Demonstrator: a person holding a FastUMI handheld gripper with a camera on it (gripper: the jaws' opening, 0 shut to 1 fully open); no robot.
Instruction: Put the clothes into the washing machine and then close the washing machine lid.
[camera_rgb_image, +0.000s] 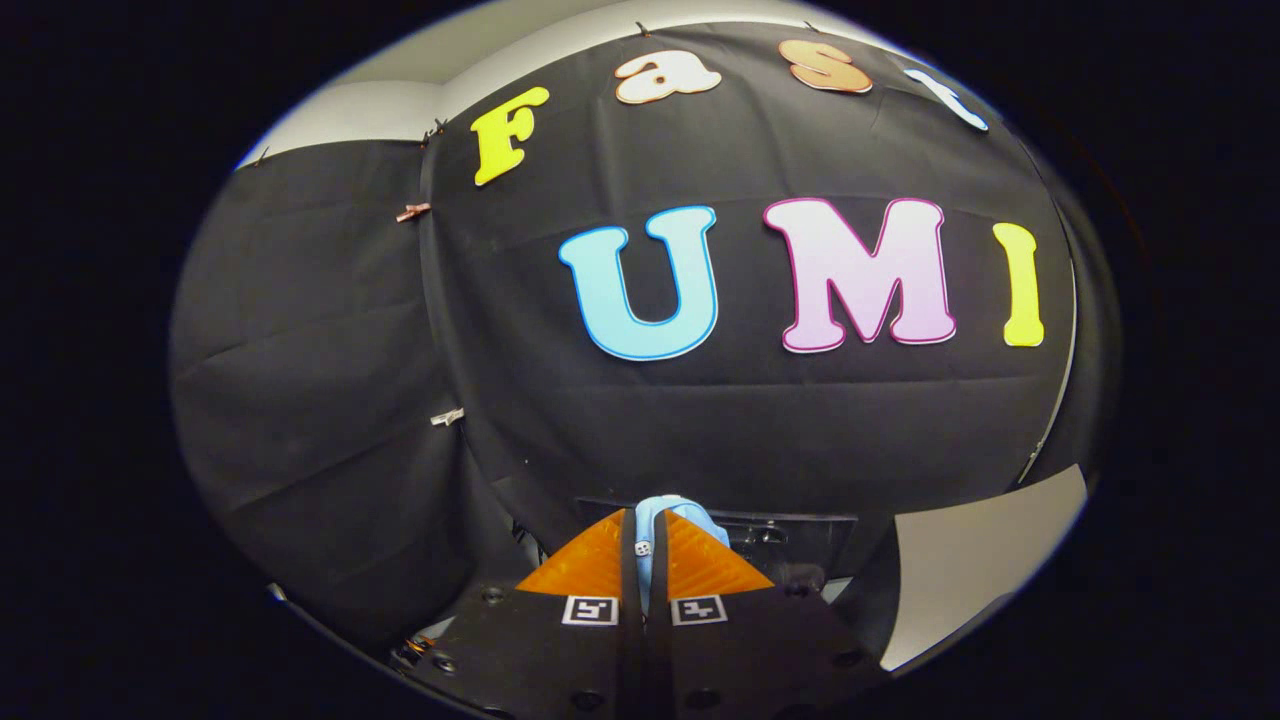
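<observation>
Nearest, the gripper (645, 560) has its two fingers drawn almost together, pinching a fold of light blue cloth (655, 535) between them; the cloth stands up in the narrow gap and bulges a little past the tips toward 12 o'clock, so the garment is in hand and lifted; how much of it hangs below cannot be told from here. Just beyond the tips, toward 1 o'clock, sits a dark shelf or machine edge (790, 530), too dim to name for certain; at 3 o'clock of the fingers a pale flat panel (985, 560) slants upward, possibly the washer's raised lid, though that is a guess. Farthest off hangs the black cloth wall (330, 350).

The step in hand looks like carrying the garment to the drum; to do it well, keep the pinch firm, since only a thin fold is gripped and could slip; tip the gripper downward to find the opening, and release only once the cloth hangs well inside the rim.
</observation>
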